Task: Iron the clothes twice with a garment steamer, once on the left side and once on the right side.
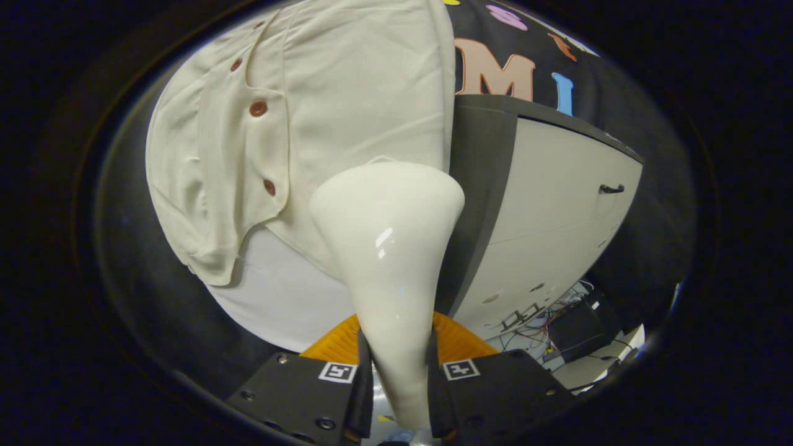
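A cream button-up shirt (322,105) with brown buttons hangs just ahead of me, over a white layer (279,297) that shows below its hem. My gripper (399,378) is shut on the handle of a glossy white garment steamer (387,248). The steamer widens toward its head, which rests against the lower right part of the shirt, near the shirt's right edge. Both fingers press on the narrow handle from either side.
A white cabinet (557,210) with a dark top, a dark side panel and a small black handle stands right of the shirt. Loose wires and a dark box (576,322) lie near its base. Black cloth wall lies behind everything.
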Demonstrator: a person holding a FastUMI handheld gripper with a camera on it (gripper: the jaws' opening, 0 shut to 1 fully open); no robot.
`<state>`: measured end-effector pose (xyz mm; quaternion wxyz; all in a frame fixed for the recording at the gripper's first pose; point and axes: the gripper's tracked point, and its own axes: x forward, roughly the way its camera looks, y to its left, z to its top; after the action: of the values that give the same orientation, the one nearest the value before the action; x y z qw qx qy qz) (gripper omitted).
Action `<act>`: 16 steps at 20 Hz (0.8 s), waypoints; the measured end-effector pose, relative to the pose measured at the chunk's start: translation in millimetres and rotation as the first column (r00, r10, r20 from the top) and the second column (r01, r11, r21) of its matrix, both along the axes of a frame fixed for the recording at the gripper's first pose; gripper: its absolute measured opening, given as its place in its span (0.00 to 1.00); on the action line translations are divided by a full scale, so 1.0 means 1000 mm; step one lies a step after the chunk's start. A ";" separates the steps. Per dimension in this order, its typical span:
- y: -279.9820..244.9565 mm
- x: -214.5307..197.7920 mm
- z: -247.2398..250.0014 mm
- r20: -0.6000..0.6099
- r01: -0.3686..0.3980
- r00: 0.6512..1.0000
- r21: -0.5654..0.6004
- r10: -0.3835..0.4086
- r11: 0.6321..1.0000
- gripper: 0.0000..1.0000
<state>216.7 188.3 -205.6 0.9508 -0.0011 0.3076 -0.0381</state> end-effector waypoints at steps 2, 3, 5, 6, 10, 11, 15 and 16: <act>0.001 -0.003 -0.002 0.006 0.004 1.000 0.008 -0.004 1.000 0.36; 0.003 -0.007 -0.001 0.013 0.003 1.000 0.015 -0.003 1.000 0.36; 0.007 -0.018 0.004 0.024 -0.001 1.000 0.014 0.000 1.000 0.36; 0.010 -0.024 0.007 0.021 -0.004 1.000 0.011 0.003 1.000 0.36; 0.022 -0.054 0.032 0.049 -0.018 0.999 -0.001 0.018 1.000 0.36; 0.026 -0.062 0.040 0.057 -0.021 0.998 -0.003 0.022 1.000 0.36; 0.043 -0.087 0.075 0.099 -0.045 0.994 -0.019 0.047 0.999 0.36; 0.048 -0.094 0.085 0.114 -0.052 0.992 -0.027 0.054 0.998 0.36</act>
<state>122.7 236.3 -120.5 0.9675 -0.0185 0.2516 -0.0165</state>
